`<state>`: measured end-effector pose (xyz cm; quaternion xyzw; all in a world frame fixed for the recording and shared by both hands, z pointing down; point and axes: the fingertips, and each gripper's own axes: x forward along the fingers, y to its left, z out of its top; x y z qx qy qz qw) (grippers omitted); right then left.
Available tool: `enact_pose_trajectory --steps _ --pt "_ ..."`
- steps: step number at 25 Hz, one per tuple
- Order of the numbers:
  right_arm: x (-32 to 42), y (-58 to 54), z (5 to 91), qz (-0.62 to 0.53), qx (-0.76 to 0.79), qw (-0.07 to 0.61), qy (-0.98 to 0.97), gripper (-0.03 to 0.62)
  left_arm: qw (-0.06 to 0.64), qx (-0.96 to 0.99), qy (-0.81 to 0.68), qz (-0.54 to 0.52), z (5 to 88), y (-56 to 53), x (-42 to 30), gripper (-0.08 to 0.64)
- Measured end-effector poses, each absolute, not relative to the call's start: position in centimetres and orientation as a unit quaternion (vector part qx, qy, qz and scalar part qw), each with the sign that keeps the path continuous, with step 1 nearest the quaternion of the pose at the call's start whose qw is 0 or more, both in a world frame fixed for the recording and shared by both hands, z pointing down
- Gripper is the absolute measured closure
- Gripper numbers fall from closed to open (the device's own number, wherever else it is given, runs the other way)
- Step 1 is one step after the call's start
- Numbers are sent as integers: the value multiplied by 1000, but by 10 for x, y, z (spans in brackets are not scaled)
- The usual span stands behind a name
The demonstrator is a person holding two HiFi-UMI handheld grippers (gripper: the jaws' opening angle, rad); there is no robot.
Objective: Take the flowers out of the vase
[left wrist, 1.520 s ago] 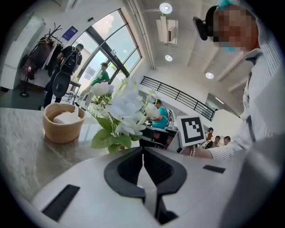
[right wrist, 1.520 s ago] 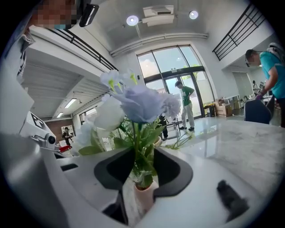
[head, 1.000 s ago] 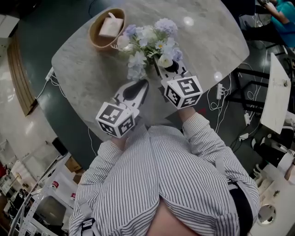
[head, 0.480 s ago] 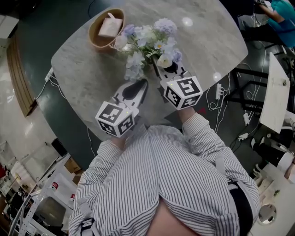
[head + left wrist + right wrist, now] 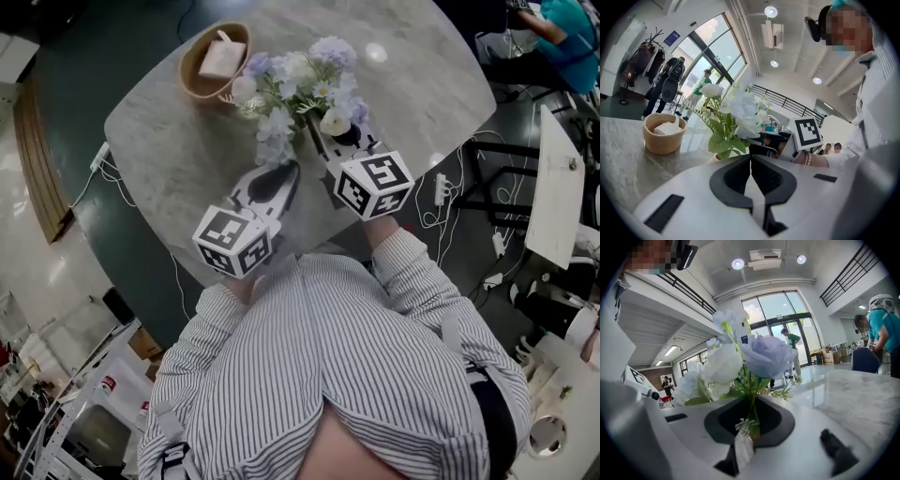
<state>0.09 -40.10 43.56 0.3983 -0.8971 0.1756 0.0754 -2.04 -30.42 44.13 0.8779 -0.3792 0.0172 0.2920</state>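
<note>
Here, flowers (image 5: 298,86): pale blue, white blooms, green leaves, bunched.

I hold both grippers out ahead, side by side, each tipped slightly downward. My left gripper (image 5: 751,157) has its jaws pressed together on nothing. My right gripper (image 5: 751,425), reaching a little farther, has its jaws clamped on the flower stems (image 5: 753,412).
</note>
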Motion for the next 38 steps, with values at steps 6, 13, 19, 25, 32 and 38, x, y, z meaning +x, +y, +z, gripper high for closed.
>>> enact_pose_trajectory --steps 6,13,19,25,32,38 --pt "2 -395 411 168 404 58 -897 548 278 880 -386 10 430 -293 -25 541" --pt "6 -390 389 158 410 42 -897 548 266 881 -390 2 420 -287 -28 543" --pt "22 -394 372 153 417 23 -895 548 259 882 -395 -3 416 -288 -19 543" --pt "30 -390 354 160 426 -6 -890 548 252 883 -396 -8 410 -282 -22 541" --pt "63 -398 333 149 439 -29 -886 548 247 884 -398 -9 406 -288 -7 542" --pt "62 -393 319 150 442 -38 -883 548 243 884 -399 -14 402 -281 -16 543"
